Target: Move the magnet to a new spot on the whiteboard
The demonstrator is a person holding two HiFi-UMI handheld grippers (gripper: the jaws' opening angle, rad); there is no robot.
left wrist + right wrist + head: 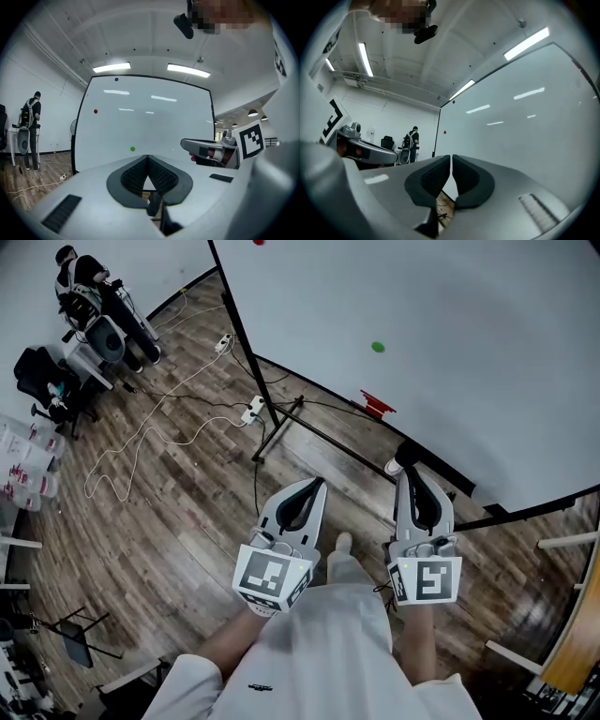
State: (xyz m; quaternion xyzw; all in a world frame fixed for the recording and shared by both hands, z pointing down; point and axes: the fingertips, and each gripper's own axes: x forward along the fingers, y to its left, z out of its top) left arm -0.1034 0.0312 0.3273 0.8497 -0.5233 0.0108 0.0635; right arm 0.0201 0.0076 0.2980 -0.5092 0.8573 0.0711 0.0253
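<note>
Wooden floor (187,531) carries cables (141,440) beside whiteboard (469,381) holding green, perhaps round, magnet (378,347).

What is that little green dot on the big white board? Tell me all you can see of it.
The green magnet is a small round disc, plain bright green, sitting flat on the whiteboard, in its lower middle part. Only the board touches it: the left gripper and right gripper are both well short of it, empty. Its material is too small to tell.

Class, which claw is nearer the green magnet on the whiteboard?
Right. The right claw sits below the green magnet; the left claw is below and farther left.
</note>
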